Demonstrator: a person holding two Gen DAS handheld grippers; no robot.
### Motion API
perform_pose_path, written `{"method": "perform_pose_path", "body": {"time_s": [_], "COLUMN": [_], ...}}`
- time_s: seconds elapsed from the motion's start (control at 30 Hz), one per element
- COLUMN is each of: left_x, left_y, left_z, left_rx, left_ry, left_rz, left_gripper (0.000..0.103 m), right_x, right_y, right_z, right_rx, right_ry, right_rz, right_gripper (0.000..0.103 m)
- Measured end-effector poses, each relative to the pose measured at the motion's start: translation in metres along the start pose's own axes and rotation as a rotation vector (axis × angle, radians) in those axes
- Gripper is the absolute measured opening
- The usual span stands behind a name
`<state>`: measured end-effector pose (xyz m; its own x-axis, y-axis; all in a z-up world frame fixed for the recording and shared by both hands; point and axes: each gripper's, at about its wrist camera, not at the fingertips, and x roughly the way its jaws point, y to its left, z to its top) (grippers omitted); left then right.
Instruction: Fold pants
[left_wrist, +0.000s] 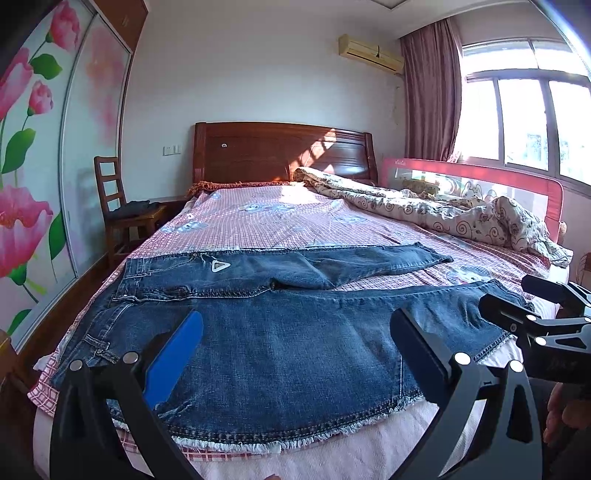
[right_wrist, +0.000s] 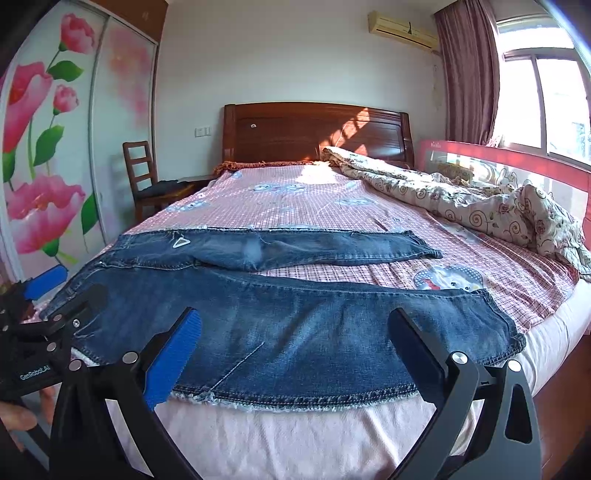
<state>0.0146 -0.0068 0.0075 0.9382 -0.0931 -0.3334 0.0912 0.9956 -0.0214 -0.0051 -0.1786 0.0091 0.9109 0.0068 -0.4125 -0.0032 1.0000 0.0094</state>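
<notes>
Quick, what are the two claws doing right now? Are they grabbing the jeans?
Left claw: open, holding nothing, above the blue denim jeans.
Right claw: open, holding nothing, above the same jeans.

Behind: wooden headboard (left_wrist: 282, 151), crumpled quilt (left_wrist: 436, 210) beside pink bed rail (left_wrist: 476, 181), chair (left_wrist: 118, 210) by floral wardrobe (left_wrist: 48, 147), curtain (left_wrist: 432, 92), window (left_wrist: 524, 122), air conditioner (left_wrist: 369, 53).

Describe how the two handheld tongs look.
Both the left tongs and the right tongs are black angular frames with silver round bolts; one finger carries a ribbed blue pad, the other looks dark. The left tongs' body reads "GenRobot.AI". No cables show.
</notes>
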Motion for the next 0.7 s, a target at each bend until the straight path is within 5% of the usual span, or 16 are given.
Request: {"method": "perform_pose_path", "body": {"time_s": [0.7], "left_x": [0.002], "left_y": [0.0], "left_z": [-0.0008], "left_rx": [0.0], "left_ry": [0.009], "left_rz": [0.004], "left_gripper": [0.101], "right_x": [0.0013], "right_y": [-0.001], "right_z": [-0.0027], "right_rx": [0.006], "right_ry": [0.005], "right_rz": [0.004], "right_gripper": [0.1]}}
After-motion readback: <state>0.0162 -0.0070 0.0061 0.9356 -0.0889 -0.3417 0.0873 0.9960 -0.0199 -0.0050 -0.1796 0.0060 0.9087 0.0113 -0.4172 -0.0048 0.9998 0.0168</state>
